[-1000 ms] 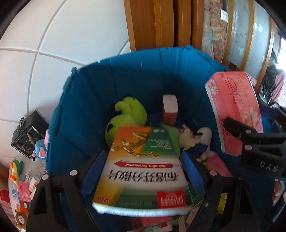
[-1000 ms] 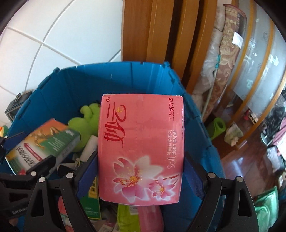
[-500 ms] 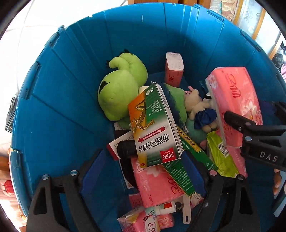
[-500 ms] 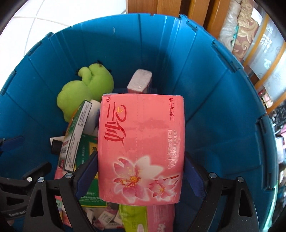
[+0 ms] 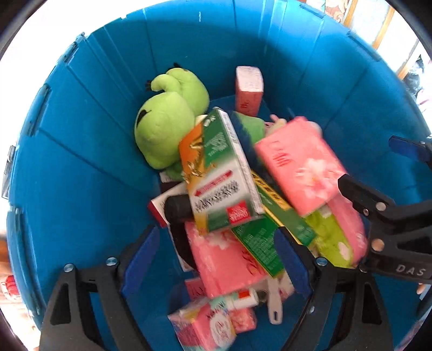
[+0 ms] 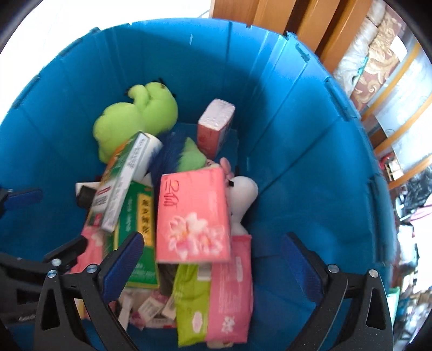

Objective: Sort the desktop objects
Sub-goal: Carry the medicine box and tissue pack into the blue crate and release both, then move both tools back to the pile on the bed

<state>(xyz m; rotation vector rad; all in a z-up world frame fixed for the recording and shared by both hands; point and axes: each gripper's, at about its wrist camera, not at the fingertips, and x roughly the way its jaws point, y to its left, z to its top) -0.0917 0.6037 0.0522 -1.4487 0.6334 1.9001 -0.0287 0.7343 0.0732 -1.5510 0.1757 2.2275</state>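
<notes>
A blue bin (image 5: pixel 81 151) (image 6: pixel 310 151) holds a pile of objects. The green and orange medicine box (image 5: pixel 218 172) (image 6: pixel 118 186) lies on the pile beside a green plush toy (image 5: pixel 164 127) (image 6: pixel 135 118). The pink tissue pack (image 5: pixel 299 164) (image 6: pixel 193 213) lies free on the pile, blurred. My left gripper (image 5: pixel 216 256) is open and empty above the bin. My right gripper (image 6: pixel 213 262) is open and empty above the tissue pack; it also shows at the right of the left wrist view (image 5: pixel 378 189).
The bin also holds a small red box (image 5: pixel 248 89) (image 6: pixel 214 127), a white plush toy (image 6: pixel 240 194), other pink and green tissue packs (image 6: pixel 213 297) and small items. Wooden furniture (image 6: pixel 270 16) stands behind the bin.
The left gripper let go of the medicine box, which fell onto the pile. The right gripper opened and the pink tissue pack dropped into the bin. Both grippers now hang over the bin.
</notes>
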